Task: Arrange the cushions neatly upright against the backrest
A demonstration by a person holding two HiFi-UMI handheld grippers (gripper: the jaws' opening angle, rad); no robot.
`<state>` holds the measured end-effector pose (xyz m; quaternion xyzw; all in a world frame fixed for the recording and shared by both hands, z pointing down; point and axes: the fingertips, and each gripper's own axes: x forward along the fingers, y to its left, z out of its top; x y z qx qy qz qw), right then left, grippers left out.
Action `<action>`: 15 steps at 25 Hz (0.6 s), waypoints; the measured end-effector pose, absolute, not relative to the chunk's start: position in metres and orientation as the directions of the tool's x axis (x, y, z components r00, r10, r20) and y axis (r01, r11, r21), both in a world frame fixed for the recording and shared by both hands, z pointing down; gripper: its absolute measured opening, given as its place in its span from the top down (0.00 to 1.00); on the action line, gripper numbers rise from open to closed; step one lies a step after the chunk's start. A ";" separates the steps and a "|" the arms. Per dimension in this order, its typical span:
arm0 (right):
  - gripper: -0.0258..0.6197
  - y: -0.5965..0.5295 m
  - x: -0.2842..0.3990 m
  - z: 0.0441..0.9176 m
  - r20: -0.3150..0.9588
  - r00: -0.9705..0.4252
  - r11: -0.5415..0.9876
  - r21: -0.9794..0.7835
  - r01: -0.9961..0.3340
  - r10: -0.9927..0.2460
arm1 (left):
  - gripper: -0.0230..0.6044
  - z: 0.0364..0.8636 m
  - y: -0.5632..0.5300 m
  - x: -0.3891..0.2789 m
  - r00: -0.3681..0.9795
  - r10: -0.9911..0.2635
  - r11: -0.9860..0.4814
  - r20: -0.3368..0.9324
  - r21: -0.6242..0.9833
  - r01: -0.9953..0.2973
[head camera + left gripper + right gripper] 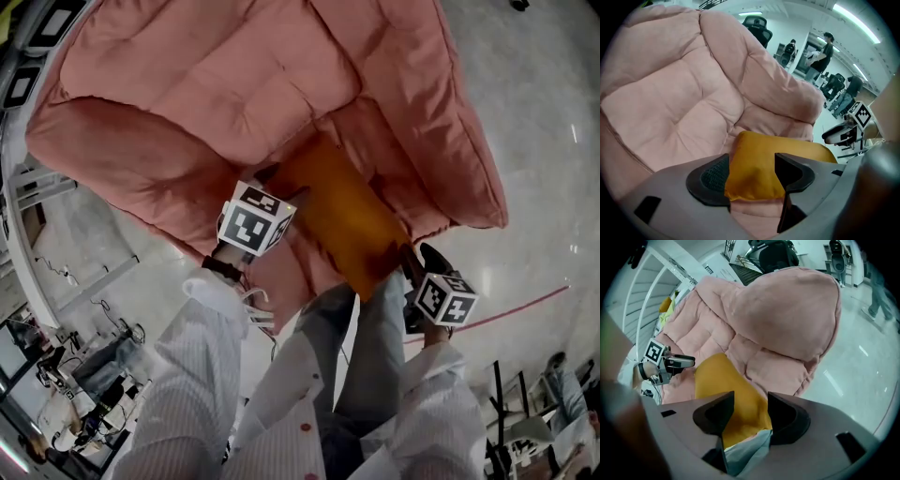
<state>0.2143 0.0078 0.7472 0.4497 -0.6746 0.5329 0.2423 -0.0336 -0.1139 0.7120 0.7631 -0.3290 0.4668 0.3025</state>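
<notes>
We see the orange cushion [342, 211] lying across the seat of the pink padded chair [234, 84], at its front edge. It lies low on the seat and does not stand against the backrest [684, 93].

The left hand-held gripper [752, 174] is positioned at one end of the cushion. Its jaws stand apart, with a corner of the cushion between them. The fabric appears to brush the inner edge of one jaw, but we cannot confirm any contact from this view.

The right hand-held gripper [746, 414] is positioned at the opposite end. Its jaws also stand apart, with the cushion's edge between them. Below that edge we see a fold of pale grey cloth [745, 453], probably the person's trouser leg.

The chair stands on a polished grey floor [534, 122].
</notes>
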 end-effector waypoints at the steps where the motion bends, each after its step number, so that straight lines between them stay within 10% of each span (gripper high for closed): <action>1: 0.67 0.009 0.214 0.751 0.810 -0.477 0.017 -0.502 -0.865 -0.342 | 0.48 0.715 -0.112 -0.037 0.347 -0.207 -0.600 0.915 0.162 -0.783; 15: 0.63 0.026 0.203 0.783 0.817 -0.541 -0.057 -0.561 -0.826 -0.199 | 0.41 0.755 -0.084 -0.065 0.297 -0.026 -0.552 0.955 0.234 -0.800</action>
